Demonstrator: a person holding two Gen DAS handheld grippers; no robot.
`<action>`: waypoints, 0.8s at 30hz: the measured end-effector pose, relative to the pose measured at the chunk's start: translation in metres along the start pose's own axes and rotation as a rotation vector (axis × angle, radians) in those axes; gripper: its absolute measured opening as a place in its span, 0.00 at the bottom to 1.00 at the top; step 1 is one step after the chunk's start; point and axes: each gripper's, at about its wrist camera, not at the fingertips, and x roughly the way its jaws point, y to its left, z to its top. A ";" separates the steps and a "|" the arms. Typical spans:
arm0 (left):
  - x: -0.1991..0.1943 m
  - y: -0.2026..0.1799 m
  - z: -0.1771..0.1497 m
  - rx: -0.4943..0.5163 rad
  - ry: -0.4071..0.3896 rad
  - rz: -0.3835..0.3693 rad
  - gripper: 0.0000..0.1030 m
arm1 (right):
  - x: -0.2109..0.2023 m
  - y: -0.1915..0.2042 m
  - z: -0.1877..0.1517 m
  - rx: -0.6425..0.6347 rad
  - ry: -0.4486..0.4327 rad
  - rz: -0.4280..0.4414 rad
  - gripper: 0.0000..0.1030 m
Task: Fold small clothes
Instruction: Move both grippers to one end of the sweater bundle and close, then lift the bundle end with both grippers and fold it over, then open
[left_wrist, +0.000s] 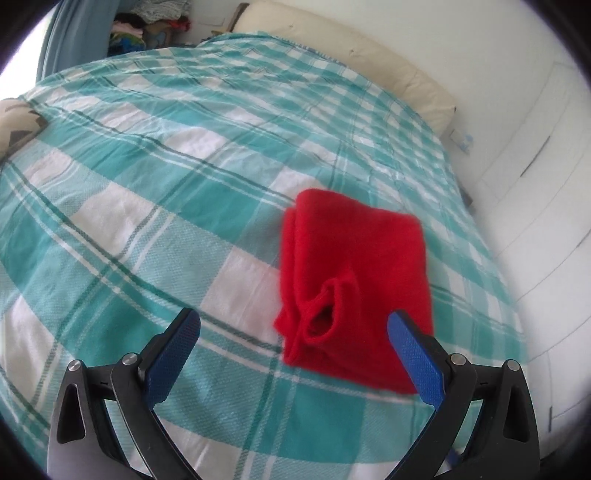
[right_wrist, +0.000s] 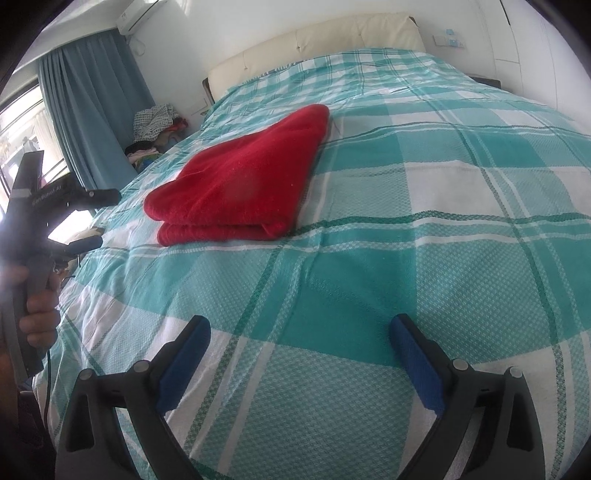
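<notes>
Red sweater (left_wrist: 351, 280) folded on checked bedspread (right_wrist: 406, 258); left tongs (left_wrist: 293, 332) and right tongs (right_wrist: 299, 332) both released, empty; advisable: press layers flat, square edges.

Open checked bedspread (right_wrist: 424, 206) lies bare right of the folded red garment (right_wrist: 240, 184); headboard (right_wrist: 332, 40) bounds the far end, and the left gripper (right_wrist: 88, 218) hangs beside the garment's left

The folded garment (right_wrist: 240, 184) lies on the bed (right_wrist: 424, 221), the headboard (right_wrist: 314, 40) behind it, both claws hovering before it.
</notes>
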 end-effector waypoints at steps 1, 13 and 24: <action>0.008 -0.007 0.007 0.002 0.002 -0.022 0.99 | -0.001 0.000 0.001 0.003 0.000 0.004 0.94; 0.114 -0.004 0.028 0.220 0.200 0.117 0.99 | 0.057 -0.050 0.144 0.204 0.080 0.289 0.94; 0.147 -0.029 0.025 0.246 0.262 0.027 0.30 | 0.168 -0.017 0.167 0.188 0.203 0.229 0.37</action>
